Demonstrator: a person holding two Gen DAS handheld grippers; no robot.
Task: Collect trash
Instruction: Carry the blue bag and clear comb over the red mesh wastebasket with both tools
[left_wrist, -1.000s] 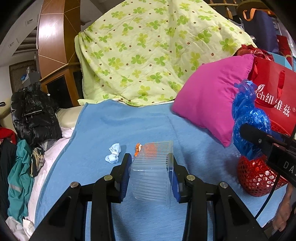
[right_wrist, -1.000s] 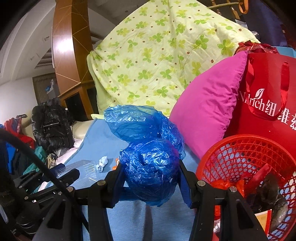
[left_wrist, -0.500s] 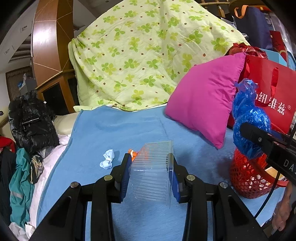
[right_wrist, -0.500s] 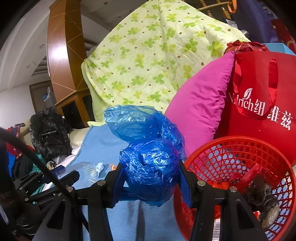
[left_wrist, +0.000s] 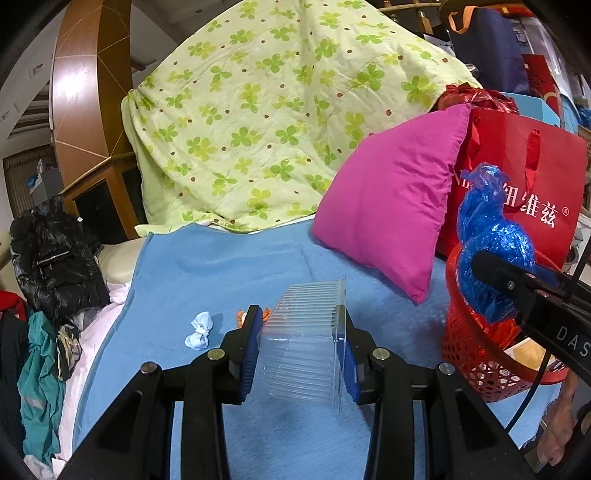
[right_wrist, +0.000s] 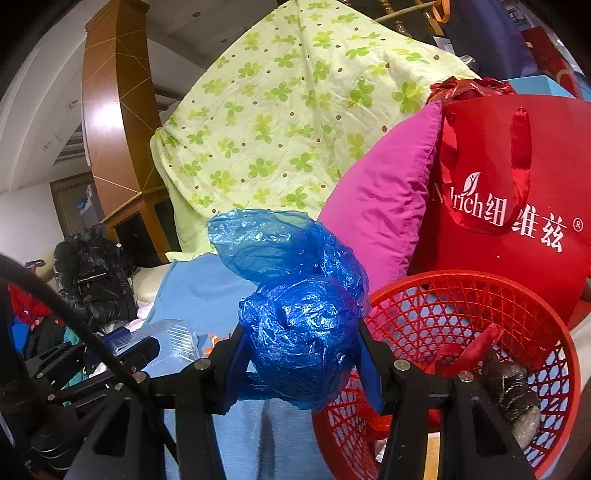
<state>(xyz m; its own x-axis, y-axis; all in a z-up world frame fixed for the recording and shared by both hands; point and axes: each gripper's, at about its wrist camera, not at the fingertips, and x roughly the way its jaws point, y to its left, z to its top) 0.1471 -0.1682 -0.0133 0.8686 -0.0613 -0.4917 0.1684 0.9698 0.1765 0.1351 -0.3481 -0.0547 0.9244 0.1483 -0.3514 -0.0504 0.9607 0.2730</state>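
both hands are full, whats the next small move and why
Probably carry the right hand-held gripper a little further right, over the red mesh basket, then let go. It is clamped on a crumpled blue plastic bag that hangs at the basket's left rim, not yet above the opening. The clear plastic container in the left hand-held gripper can follow.
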